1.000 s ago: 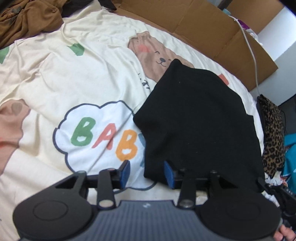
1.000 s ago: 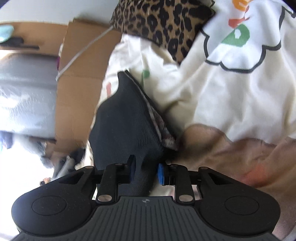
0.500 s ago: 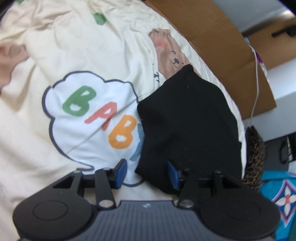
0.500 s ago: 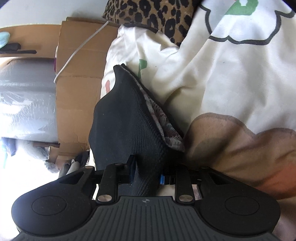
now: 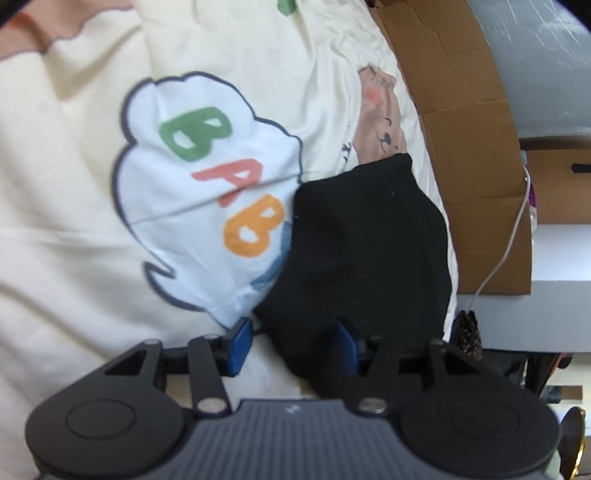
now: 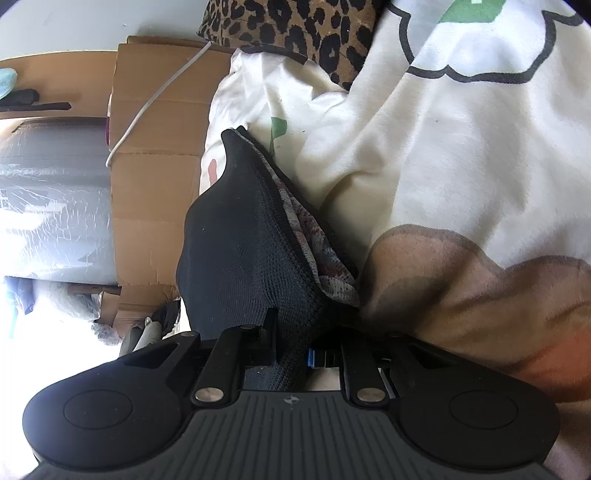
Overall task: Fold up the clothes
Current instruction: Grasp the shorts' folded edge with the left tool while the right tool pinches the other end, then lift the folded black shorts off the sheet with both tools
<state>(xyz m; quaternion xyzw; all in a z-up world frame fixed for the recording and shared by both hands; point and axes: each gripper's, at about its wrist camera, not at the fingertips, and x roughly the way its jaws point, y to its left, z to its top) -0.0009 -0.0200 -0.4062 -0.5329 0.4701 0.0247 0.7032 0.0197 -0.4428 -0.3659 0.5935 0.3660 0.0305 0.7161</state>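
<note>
We see a black knit garment [image 5: 365, 236] folded on the bed, its near edge lifted, showing a mottled grey lining [image 6: 314, 236] along one side.

There was one black garment [image 5: 362, 251], one cream cartoon-print bedsheet [image 5: 74, 206], one leopard-print cloth [image 6: 295, 26], one white cable [image 5: 506, 243], flattened cardboard [image 5: 461, 110], and two grippers [image 5: 293, 345] [image 6: 291, 341].

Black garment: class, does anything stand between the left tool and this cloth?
Nothing visible does. The left tool is open, its blue pads either side of the black garment's near edge on the cream blanket. The right tool is shut on the same garment.
</note>
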